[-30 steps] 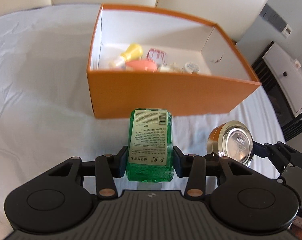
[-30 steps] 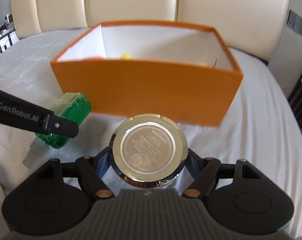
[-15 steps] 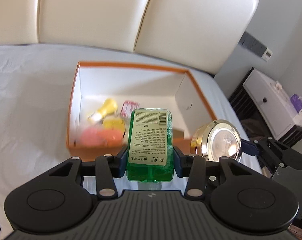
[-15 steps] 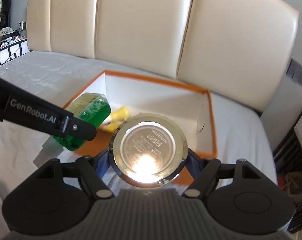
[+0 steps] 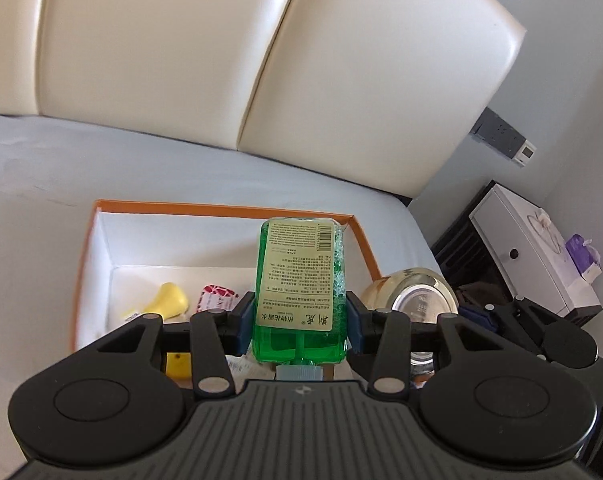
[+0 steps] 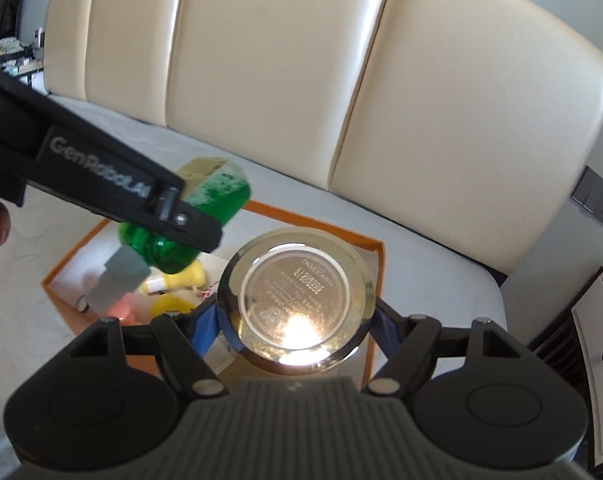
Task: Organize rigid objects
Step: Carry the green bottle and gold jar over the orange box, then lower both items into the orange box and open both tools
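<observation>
My left gripper [image 5: 300, 320] is shut on a green liquid bottle [image 5: 299, 280] and holds it in the air above the orange box [image 5: 86, 256]. The bottle also shows in the right wrist view [image 6: 205, 208], cap pointing down. My right gripper [image 6: 295, 326] is shut on a round gold-rimmed jar [image 6: 295, 300], held above the box's right side [image 6: 375, 276]. The jar shows in the left wrist view [image 5: 411, 296] just right of the bottle. Inside the box lie a yellow bottle [image 5: 169, 298], a red-patterned packet [image 5: 217, 298] and other small items.
The box stands on a bed with a white sheet [image 5: 29, 184]. A cream padded headboard [image 5: 261, 60] rises behind it. A white bedside cabinet [image 5: 529, 248] stands to the right of the bed.
Both grippers have risen and moved forward with their objects, from in front of the box to above its open top. Both grips are unchanged.
</observation>
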A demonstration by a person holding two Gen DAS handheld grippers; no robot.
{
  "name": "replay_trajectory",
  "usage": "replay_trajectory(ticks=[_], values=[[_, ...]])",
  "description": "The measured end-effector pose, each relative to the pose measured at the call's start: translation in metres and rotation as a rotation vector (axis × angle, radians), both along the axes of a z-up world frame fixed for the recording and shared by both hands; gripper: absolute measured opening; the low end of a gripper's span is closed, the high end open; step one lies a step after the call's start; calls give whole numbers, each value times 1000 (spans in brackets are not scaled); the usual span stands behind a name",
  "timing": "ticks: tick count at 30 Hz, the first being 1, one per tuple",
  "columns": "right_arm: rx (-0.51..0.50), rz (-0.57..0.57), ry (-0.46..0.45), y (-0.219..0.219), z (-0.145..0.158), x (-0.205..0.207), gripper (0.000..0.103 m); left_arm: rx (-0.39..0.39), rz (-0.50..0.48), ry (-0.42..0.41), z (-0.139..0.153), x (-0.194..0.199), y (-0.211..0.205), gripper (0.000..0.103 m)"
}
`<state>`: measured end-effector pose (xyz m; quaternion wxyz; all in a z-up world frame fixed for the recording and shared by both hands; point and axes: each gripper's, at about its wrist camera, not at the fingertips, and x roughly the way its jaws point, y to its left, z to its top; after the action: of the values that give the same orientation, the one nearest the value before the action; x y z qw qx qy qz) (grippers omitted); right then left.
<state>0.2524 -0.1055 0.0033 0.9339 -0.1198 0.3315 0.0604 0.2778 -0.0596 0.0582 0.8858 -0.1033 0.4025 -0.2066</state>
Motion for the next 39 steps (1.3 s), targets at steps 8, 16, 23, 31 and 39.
replay_trajectory(ticks=[8, 16, 23, 31, 39], values=[[-84, 61, 95, 0, -34, 53, 75, -6, -4, 89, -38, 48, -13, 51], [-141, 80, 226, 6, -64, 106, 75, -6, 27, 175, -72, 81, -11, 51], [-206, 116, 311, 20, -86, 131, 75, -24, 64, 218, -86, 95, 1, 51], [-306, 136, 350, 44, -101, 140, 75, -23, 89, 247, -95, 102, 7, 51], [-355, 154, 335, 48, -102, 133, 75, -22, 89, 259, -98, 102, 11, 51]])
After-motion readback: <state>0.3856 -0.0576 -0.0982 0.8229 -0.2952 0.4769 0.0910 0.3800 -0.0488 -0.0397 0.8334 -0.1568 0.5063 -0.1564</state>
